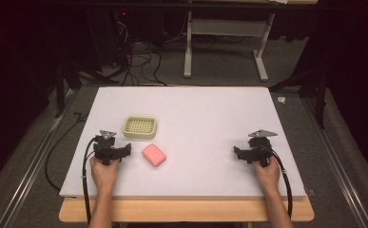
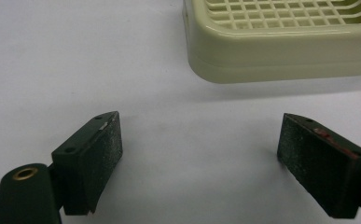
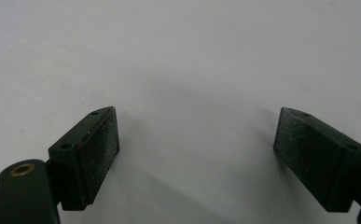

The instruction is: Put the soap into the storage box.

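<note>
On the white table [image 1: 196, 109], both hands rest low, left gripper [image 1: 124, 151] beside the pink soap [image 1: 154, 155], right gripper [image 1: 236, 153] apart, fingers spread empty.

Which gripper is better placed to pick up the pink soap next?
Left. The left gripper sits open right beside the pink soap and the cream soap dish. The right gripper, also open, rests far across the table with bare surface ahead of it.

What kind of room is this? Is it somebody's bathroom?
Probably not a bathroom: it looks like a lab or test workshop. A bare white table holds just a pink soap and a soap dish, while loose cables trail over the grey floor by a metal stand.
</note>
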The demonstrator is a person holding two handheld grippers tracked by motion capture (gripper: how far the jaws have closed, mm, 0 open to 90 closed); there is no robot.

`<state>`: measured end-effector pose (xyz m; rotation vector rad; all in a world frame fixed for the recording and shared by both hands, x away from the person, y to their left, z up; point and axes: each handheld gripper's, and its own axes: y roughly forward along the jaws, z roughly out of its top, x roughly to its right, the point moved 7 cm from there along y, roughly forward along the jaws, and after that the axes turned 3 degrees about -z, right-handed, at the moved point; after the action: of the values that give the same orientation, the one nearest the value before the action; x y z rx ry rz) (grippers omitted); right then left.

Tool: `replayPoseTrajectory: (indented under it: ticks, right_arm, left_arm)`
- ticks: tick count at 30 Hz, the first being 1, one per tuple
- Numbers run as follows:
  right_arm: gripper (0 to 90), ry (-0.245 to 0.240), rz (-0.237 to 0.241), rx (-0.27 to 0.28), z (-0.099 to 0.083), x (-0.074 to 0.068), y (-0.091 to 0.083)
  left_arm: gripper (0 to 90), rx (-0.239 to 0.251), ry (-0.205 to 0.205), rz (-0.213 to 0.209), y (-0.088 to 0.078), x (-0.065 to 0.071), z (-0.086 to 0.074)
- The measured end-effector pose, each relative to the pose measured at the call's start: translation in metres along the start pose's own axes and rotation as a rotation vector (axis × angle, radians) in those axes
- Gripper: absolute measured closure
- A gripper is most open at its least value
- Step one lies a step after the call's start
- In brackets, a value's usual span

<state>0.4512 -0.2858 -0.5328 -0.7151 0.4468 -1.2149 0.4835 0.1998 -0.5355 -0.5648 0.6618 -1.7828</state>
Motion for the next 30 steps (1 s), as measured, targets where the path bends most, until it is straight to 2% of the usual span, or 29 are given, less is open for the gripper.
replayPoseTrajectory:
  ticks: [12, 15, 18, 27, 30]
  right_arm:
    - [14.7, 0.000, 0.000, 0.000, 0.000, 0.000, 0.000]
    - [14.8, 0.000, 0.000, 0.000, 0.000, 0.000, 0.000]
    - [14.7, 0.000, 0.000, 0.000, 0.000, 0.000, 0.000]
    - [14.7, 0.000, -0.001, 0.000, 0.000, 0.000, 0.000]
    - [14.8, -0.001, -0.001, 0.000, 0.000, 0.000, 0.000]
  left_arm:
    - [14.2, 0.035, 0.028, -0.038, -0.013, 0.008, 0.003]
    - [13.7, 0.053, 0.037, -0.073, -0.020, 0.014, 0.004]
    - [14.4, 0.067, 0.051, -0.081, -0.023, 0.017, 0.004]
    - [14.4, 0.105, 0.072, -0.152, -0.038, 0.035, 0.009]
    - [14.4, 0.112, 0.084, -0.163, -0.041, 0.039, 0.011]
